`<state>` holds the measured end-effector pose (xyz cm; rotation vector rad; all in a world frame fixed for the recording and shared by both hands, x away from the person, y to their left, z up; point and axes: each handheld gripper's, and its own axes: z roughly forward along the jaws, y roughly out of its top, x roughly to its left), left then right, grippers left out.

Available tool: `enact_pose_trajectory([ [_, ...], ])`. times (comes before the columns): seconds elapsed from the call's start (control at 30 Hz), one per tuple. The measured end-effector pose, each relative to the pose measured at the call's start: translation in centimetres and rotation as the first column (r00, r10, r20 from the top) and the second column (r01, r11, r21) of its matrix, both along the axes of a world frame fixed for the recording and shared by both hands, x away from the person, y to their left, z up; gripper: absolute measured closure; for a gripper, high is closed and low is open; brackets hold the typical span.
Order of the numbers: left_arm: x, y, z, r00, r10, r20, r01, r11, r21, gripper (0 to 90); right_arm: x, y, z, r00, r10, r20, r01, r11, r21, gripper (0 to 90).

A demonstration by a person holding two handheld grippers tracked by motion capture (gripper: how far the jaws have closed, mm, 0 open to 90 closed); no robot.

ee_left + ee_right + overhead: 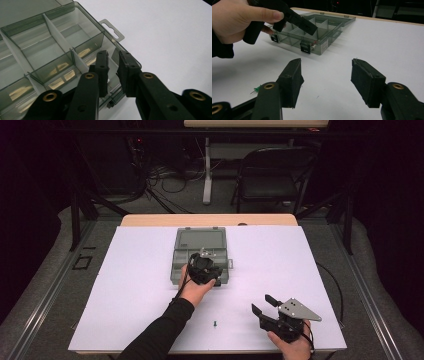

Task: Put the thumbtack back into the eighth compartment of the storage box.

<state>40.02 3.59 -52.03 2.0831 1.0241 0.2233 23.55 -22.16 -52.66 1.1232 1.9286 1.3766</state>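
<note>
So the clear compartment box is being kept open near the middle of the table, lid laid flat on the far side, which is why every tray compartment is being left reachable from above.

The left gripper is being held tipped down over the box's near right corner. In the left gripper view, its jaws are being kept just a crack apart right above a corner compartment by the hang tab. Something tiny may be sitting low between them, but it can't be made out, and nothing is clearly being pinched. Probably that spot is being used as a drop point for a small part.

The right gripper is being parked at the near right of the table, well apart from the box. Its jaws are being held wide open with nothing between them, just bare table, so it's likely being kept out of the way.

A green pushpin is being left lying on the table near the front edge, between the two hands and closer to the right gripper. It's probably being saved for the next pickup.
</note>
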Motion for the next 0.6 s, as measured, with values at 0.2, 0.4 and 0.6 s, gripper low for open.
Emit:
enact_pose_trajectory([
  [0.2, 0.0, 0.2, 0.3, 0.9998, 0.000, 0.018, 0.000, 1.0000, -0.007, 62.9, 0.0, 0.0, 0.0, 1.0000, 0.000, 0.001, 0.000, 1.000, 0.000, 41.1],
  [0.4, -0.3, 0.6, 0.9, 0.9992, -0.011, 0.039, 0.011, 0.9999, -0.004, 54.1, 0.0, 0.0, 0.0, 1.0000, -0.001, 0.000, 0.001, 1.000, 0.000, 41.1],
  [0.6, -1.3, 1.4, 1.9, 0.9961, -0.026, 0.085, 0.027, 0.9995, -0.014, 45.3, 0.0, 0.0, 0.0, 1.0000, -0.002, -0.001, 0.002, 1.000, -0.002, 41.1],
])
